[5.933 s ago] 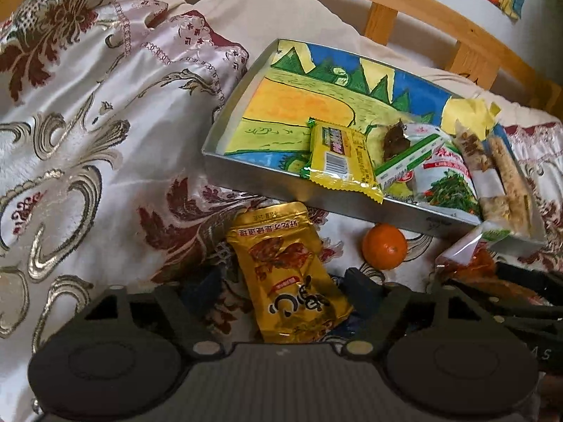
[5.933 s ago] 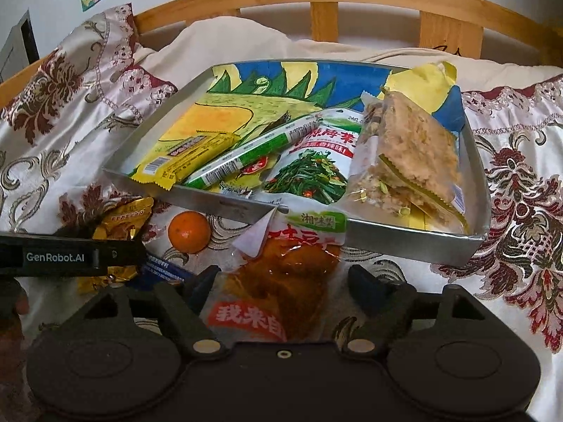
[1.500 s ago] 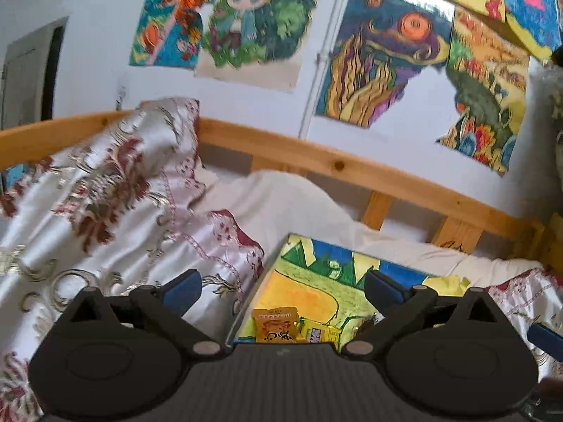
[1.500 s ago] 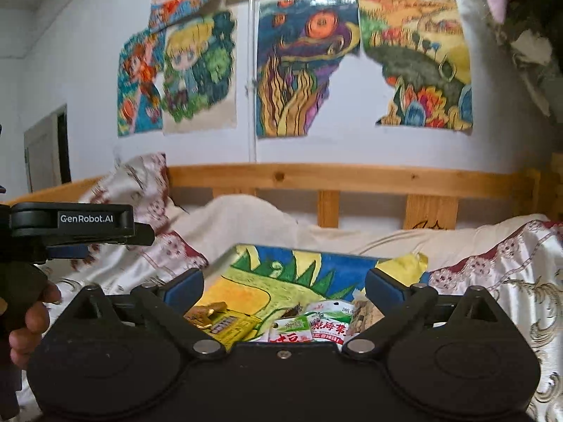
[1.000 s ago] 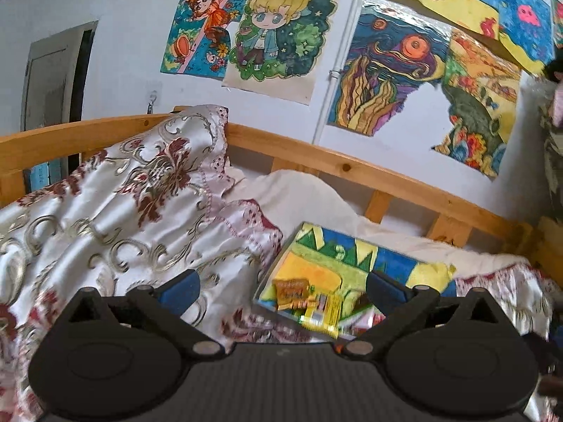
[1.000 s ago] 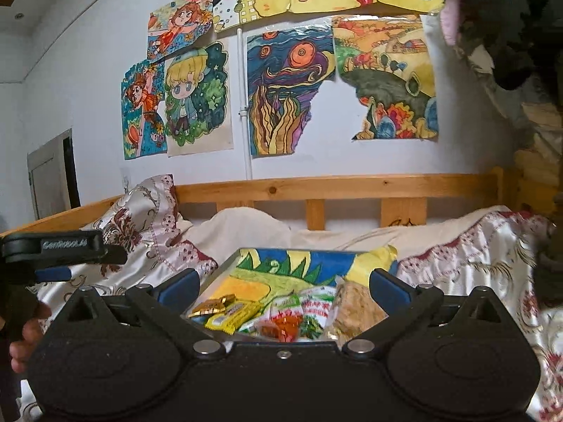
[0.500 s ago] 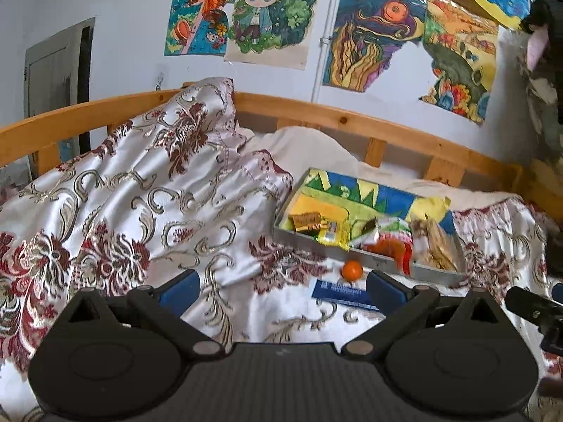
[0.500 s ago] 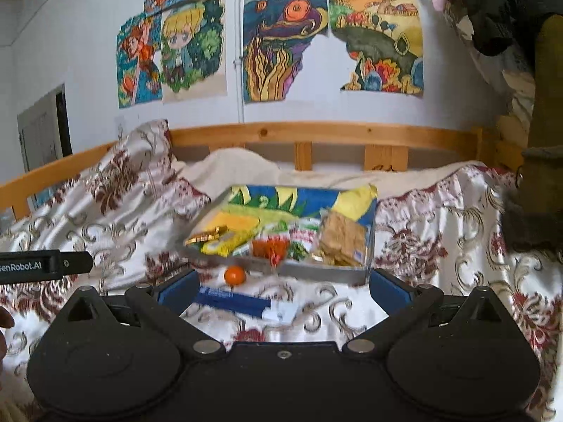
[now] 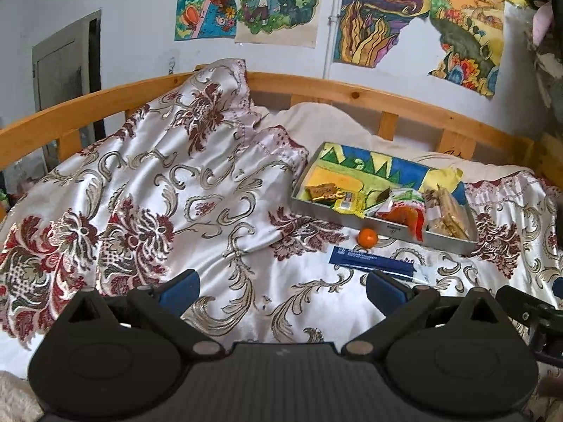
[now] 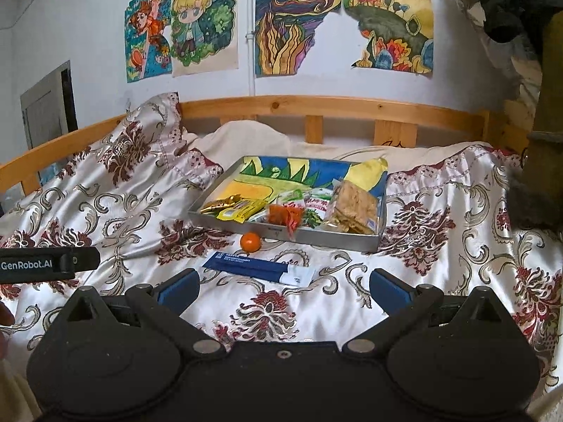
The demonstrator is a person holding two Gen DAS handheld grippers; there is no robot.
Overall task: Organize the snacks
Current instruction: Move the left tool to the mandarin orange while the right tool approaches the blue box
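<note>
White plastered wall; four hand-coloured paper drawings taped in a row, one torn along its lower edge; thin white pipe running down between them; grey door at far left; curved pale-wood bed rail with short slats; glossy white satin bedspread with maroon and gold floral scrolls, rumpled; plain cream pillow against the rail; soft daylight.

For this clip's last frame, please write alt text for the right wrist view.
A metal tray of snack packets sits on a floral bedspread, with an orange fruit and a blue packet on the cover just in front of it. The open, empty right gripper frames the foreground; colourful drawings hang above.
</note>
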